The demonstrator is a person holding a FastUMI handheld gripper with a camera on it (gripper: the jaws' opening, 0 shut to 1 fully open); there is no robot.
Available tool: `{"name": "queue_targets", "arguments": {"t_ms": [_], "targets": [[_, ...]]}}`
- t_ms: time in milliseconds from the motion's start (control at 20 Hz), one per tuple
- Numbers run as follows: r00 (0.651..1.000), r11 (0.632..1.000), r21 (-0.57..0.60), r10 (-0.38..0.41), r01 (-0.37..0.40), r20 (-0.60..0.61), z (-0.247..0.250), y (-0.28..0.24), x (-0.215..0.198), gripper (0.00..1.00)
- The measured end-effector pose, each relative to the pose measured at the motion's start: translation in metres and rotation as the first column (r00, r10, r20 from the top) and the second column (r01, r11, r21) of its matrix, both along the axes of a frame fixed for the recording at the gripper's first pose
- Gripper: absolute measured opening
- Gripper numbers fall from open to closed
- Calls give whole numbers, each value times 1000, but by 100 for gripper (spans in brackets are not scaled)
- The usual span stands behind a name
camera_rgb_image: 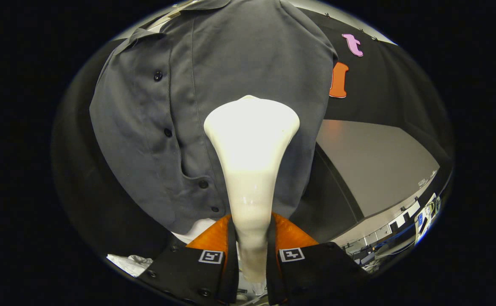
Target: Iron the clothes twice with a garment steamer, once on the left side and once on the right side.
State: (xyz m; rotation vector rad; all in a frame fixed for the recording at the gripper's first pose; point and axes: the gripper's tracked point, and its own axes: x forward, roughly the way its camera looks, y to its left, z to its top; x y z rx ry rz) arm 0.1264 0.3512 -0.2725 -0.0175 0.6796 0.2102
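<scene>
I have the grey button-up shirt (231, 85) hanging dead ahead, filling everything from nine through twelve to two o'clock. The white garment steamer (251, 140) is clamped by its handle in my gripper (251, 259), both fingers narrow against it, its flared head raised at twelve o'clock over the panel just right of the button placket (168, 132). I judge a pass is under way; I cannot tell which pass is finished.
</scene>
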Motion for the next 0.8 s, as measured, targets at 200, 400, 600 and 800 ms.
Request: {"name": "queue_targets", "arguments": {"t_ms": [200, 400, 600, 800], "targets": [[999, 1000, -6, -6, 6, -39, -24, -2, -5, 34], [997, 1000, -12, -6, 5, -78, -51, -3, -14, 34], [992, 1000, -13, -12, 10, -125, -77, -6, -22, 34], [986, 1000, -19, -11, 7, -164, -106, -9, -30, 34]]}}
